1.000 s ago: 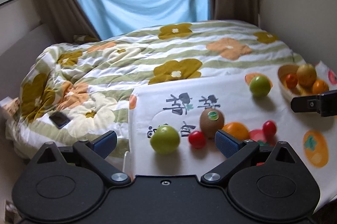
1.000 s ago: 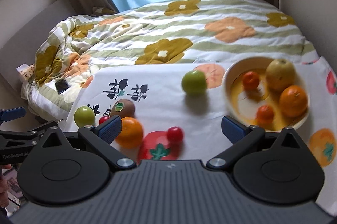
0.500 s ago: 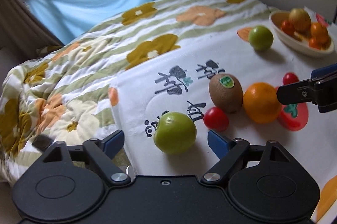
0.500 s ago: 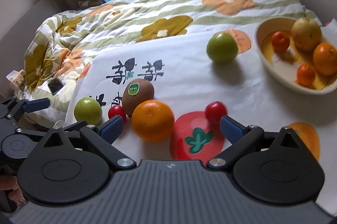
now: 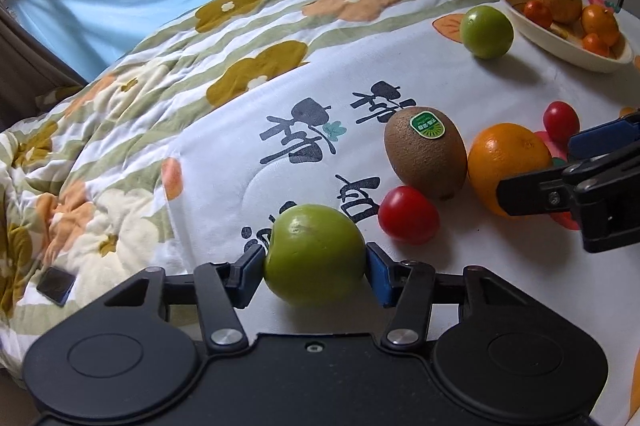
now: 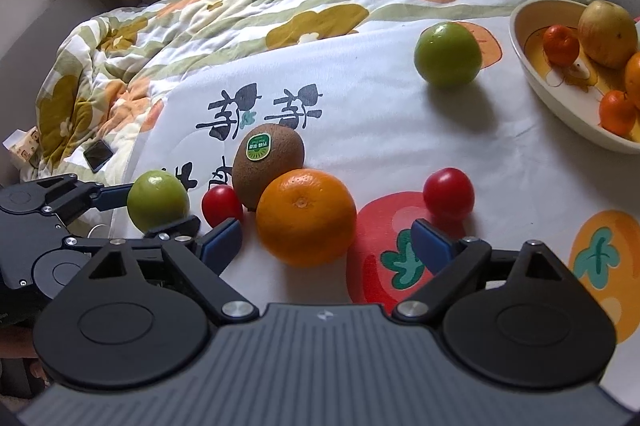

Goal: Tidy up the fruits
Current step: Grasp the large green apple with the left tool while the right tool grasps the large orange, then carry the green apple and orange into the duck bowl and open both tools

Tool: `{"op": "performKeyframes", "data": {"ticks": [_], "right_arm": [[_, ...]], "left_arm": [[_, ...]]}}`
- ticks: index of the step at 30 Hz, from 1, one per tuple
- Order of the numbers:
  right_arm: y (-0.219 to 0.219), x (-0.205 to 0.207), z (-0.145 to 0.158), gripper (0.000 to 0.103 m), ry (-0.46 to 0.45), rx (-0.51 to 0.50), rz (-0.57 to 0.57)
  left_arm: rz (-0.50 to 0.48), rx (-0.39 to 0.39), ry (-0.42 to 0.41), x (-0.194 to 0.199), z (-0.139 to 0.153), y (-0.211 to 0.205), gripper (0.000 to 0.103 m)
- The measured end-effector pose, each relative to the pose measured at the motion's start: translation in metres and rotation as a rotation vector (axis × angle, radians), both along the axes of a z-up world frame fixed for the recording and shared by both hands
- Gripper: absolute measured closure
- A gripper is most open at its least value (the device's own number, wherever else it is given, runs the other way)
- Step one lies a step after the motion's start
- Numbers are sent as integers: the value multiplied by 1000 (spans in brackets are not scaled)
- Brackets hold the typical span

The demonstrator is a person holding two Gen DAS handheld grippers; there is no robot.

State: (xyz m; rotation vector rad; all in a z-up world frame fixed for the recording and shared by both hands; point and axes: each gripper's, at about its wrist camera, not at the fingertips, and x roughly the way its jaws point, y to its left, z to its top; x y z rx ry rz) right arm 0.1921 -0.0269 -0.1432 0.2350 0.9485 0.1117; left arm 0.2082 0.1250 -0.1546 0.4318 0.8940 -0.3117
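A green apple point(image 5: 314, 254) lies on the white printed cloth point(image 5: 248, 161), and my left gripper point(image 5: 314, 270) is closing on it, both blue pads touching its sides. The right wrist view shows that same apple point(image 6: 158, 199) in the left gripper point(image 6: 156, 209). My right gripper point(image 6: 326, 242) is open, an orange point(image 6: 306, 216) lying just ahead between its fingertips, untouched. A kiwi point(image 6: 268, 161) and two red tomatoes point(image 6: 222, 203) point(image 6: 449, 191) sit close by. A second green apple point(image 6: 447, 54) lies near the cream bowl point(image 6: 560, 113), which holds several fruits.
A flowered quilt point(image 5: 120, 129) covers the bed on the left, with a dark phone point(image 5: 56, 284) on it. The bowl point(image 5: 560, 45) stands at the far right by the wall. Curtains and a blue sheet hang behind the bed.
Both grippers came down and in toward the fruit. The left jaws went from wide open to closed around the green apple; the right jaws stayed open and now flank the orange.
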Motion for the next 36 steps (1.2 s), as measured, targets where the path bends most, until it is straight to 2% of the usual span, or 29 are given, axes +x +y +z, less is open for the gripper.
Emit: {"op": "performKeyframes", "data": {"ticks": [5, 13, 18, 21, 28, 36], "right_arm": [[4, 4, -4, 8, 8, 2, 19], [8, 9, -5, 9, 5, -12, 47], [11, 12, -7, 18, 1, -15, 60], [11, 14, -7, 28, -1, -6, 73], [8, 7, -3, 29, -16, -20, 86], [-6, -2, 13, 29, -46, -29, 89]], "left_arm": [[1, -2, 1, -1, 0, 2, 45], [19, -8, -1, -5, 0, 3, 45], [27, -13, 2, -12, 0, 2, 46], [37, -19, 7, -17, 1, 2, 46], [79, -46, -5, -30, 11, 2, 46], [126, -79, -44, -47, 36, -7, 46]]}}
